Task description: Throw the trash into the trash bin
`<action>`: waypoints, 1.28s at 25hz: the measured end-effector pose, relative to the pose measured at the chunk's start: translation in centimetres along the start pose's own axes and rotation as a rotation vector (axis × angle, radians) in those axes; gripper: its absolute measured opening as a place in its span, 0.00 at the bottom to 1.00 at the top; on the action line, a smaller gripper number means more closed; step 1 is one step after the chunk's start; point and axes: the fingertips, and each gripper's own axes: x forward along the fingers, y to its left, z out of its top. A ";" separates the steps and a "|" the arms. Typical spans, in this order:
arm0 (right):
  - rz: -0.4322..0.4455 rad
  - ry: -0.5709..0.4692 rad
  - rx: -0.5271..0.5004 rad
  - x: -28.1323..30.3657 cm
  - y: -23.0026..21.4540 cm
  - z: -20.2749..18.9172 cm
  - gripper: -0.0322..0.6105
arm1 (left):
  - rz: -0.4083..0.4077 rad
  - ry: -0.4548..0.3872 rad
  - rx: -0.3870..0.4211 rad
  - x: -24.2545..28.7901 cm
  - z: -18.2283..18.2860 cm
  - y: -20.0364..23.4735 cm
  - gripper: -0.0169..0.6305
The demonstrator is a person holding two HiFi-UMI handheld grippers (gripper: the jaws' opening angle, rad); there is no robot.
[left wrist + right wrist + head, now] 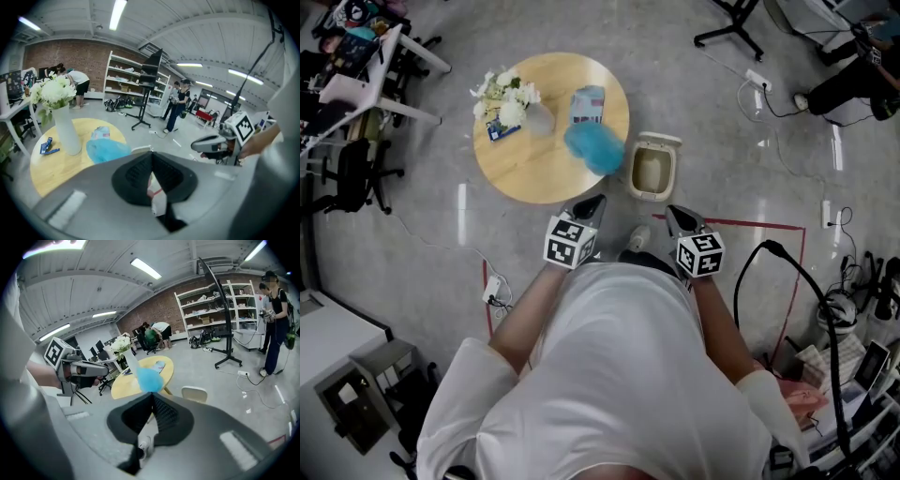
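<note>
Looking down from the head view, office chairs (352,178) crowd the left edge of the frame. To their right, a round wooden desk (525,164) fills the upper middle. On its left part stands a vase of white flowers (508,98), with a small blue packet (501,130) lying just beside the base. Further right on the desk lies a printed pack (588,103). A crumpled blue bag (592,148) sits just below it in the frame, at the desk's right edge.

Below the desk, the left hand-held gripper (598,201) points toward the desk rim, well short of the bag. In its own view its jaws (151,153) are pressed together with nothing held. The vase and the blue bag (107,149) show beyond them on the desk.

Right of the desk, on the grey floor (722,122), the trash bin (652,171) stands just beside the desk edge. Its lid is up and the blue bag is close to its left side.

Right again, the right hand-held gripper (671,212) hovers just below the bin. Its jaws (152,394) are likewise closed on nothing, aimed toward the blue bag (149,379) and the bin's lid (194,393). A red tape line (769,225) runs across the floor beside it, and black cables (806,281) lie at the lower right.
</note>
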 end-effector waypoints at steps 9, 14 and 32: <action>-0.002 0.003 0.015 0.4 0.2 -0.2 0.05 | -0.041 -0.012 0.008 0.4 0.8 -0.8 0.04; -0.001 0.004 0.016 0.6 0.0 -0.1 0.05 | -0.040 -0.006 0.000 0.7 0.8 -0.6 0.04; 0.092 0.040 -0.064 1.5 0.4 -0.3 0.05 | 0.105 -0.035 -0.076 -1.5 -0.9 1.4 0.04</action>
